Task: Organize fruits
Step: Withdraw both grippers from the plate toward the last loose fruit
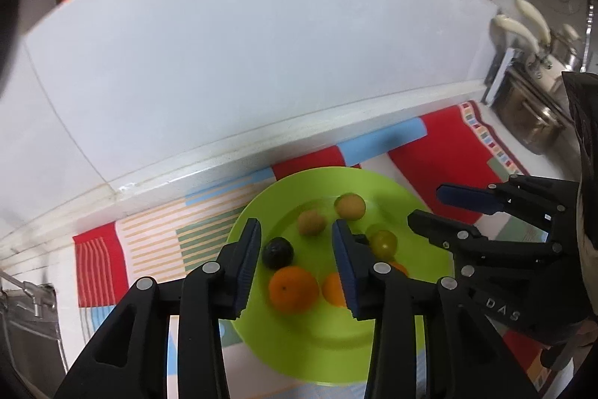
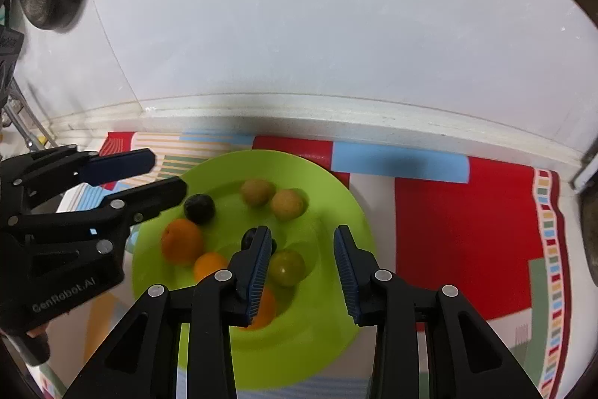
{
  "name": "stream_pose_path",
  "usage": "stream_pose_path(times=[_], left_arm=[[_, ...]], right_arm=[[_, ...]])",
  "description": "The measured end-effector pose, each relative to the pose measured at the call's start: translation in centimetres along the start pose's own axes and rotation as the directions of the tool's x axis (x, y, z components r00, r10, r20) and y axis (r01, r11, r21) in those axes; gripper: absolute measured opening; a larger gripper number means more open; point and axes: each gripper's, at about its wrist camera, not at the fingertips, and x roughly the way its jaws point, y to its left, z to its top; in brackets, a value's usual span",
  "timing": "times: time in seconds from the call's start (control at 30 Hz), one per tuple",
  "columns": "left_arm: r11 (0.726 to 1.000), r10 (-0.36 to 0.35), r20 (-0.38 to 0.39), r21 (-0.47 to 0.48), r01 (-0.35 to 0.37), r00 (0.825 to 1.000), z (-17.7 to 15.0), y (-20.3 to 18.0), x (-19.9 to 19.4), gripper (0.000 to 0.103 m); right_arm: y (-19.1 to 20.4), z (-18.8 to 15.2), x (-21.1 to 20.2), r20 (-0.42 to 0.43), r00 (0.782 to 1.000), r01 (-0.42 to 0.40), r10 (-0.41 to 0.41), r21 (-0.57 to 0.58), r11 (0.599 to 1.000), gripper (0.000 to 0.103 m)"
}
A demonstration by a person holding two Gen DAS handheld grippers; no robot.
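Observation:
A lime-green plate [image 1: 329, 354] [image 2: 336, 197] lies on a striped mat and holds several fruits. In the left wrist view I see two tan fruits [image 1: 311, 222], a dark plum [image 1: 277, 252], an orange [image 1: 293, 288] and a green fruit [image 1: 383, 243]. My left gripper [image 1: 296, 225] [image 2: 167, 171] hovers open above the plum and the orange, gripping nothing. My right gripper [image 2: 303, 230] [image 1: 426, 205] stands open over the plate's right half, with the green fruit [image 2: 287, 267] lying on the plate beside its left finger. That finger partly hides a second dark fruit [image 2: 249, 238] and another orange [image 2: 263, 309].
The colourful mat [image 2: 467, 230] covers the counter under the plate. A white tiled wall [image 1: 261, 62] with a low ledge rises just behind. Cream-handled knives [image 1: 517, 30] stand in a rack at the right, and a metal fixture [image 1: 33, 294] sits at the left.

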Motion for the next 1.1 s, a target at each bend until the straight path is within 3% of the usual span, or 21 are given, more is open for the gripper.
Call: stream_pose_path(times=[0.13,0.23,0.37,0.6,0.77,1.1], left_arm=[[1.000,0.008,0.043,0.008,-0.008,0.999,-0.8,-0.4,-2.6,0.048],[1.000,-0.010,0.074,0.006,0.009,0.997,-1.6,-0.7,-4.8,0.057],[0.999,-0.022,0.118,0.031,0.019,0.993,-2.6,-1.5,-7.5,0.064],[0.996,-0.036,0.182,0.087,0.020,0.983,-5.1,-2.9,-11.5,0.072],[0.992,-0.083,0.195,0.114,0.061,0.977,-7.0,-3.5,-13.3,0.075],[0.969,-0.174,0.174,0.206,0.137,0.969,-9.7,-4.9,-14.3,0.080]], right_arm=[[0.3,-0.9,-2.7,0.039,0.999,0.001,-0.002,0.021,1.000,0.036],[0.4,-1.8,-4.7,0.061,0.998,0.008,-0.011,0.048,0.999,0.047],[0.7,-3.6,-7.2,0.092,0.996,0.010,-0.018,0.086,0.996,0.048],[1.9,-7.0,-12.1,0.149,0.983,0.081,-0.104,0.156,0.984,0.060],[3.1,-9.5,-15.4,0.190,0.961,0.165,-0.199,0.182,0.969,0.067],[4.3,-14.3,-18.1,0.156,0.927,0.293,-0.341,0.266,0.918,0.068]])
